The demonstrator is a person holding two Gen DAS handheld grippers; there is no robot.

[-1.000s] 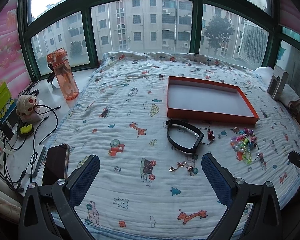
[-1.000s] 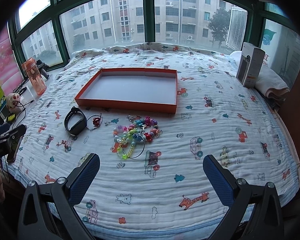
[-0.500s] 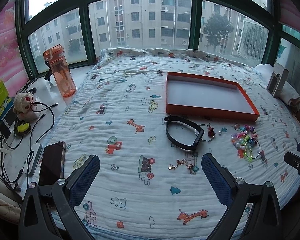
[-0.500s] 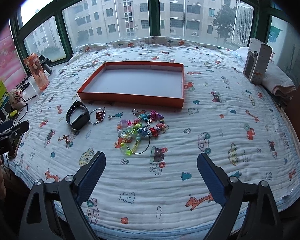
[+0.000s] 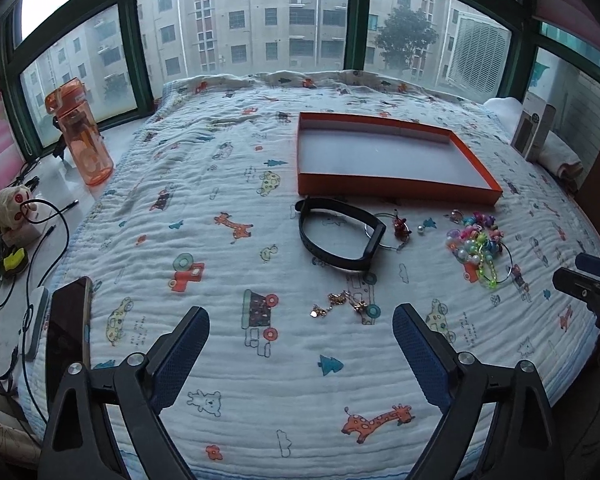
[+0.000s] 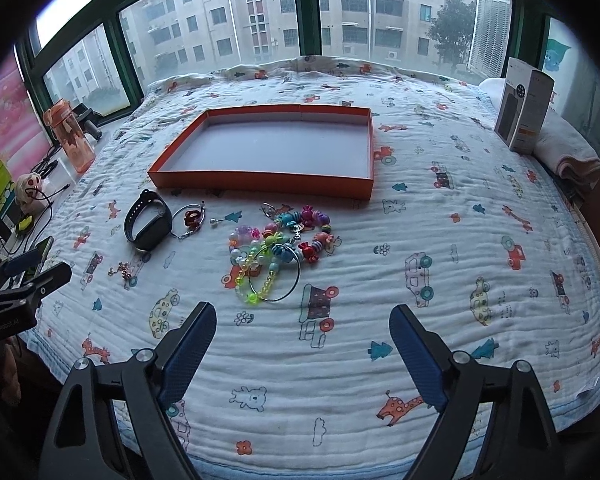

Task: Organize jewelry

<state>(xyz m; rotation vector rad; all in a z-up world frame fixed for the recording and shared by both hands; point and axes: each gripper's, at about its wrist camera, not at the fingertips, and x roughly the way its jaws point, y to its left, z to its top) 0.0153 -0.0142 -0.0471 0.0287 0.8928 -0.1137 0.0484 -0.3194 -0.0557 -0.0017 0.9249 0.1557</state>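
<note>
Left gripper [image 5: 300, 344] hangs over the bed's near edge, jaws wide but closing, nothing between them. Right gripper [image 6: 302, 340] is spread wide too, empty, above the quilt [image 6: 440, 216]. Just beyond the left one lies a small gold chain [image 5: 340, 302]. Further in, mid-bed: black watch band [image 5: 340, 238], red charm ring [image 5: 398, 230], a heap of coloured bead bracelets [image 6: 278, 250]. Past them sits the orange tray [image 6: 260, 180], toward the bed's far edge.

**Soft overcast daylight, heavy fisheye bend**

Grey daylight is coming through the bay window [image 5: 256, 20], lighting the quilt [image 5: 228, 184] evenly and casting faint shadows. Sky panes are blowing out white; corners are darkening, edges curving. Focus is staying sharp.
</note>
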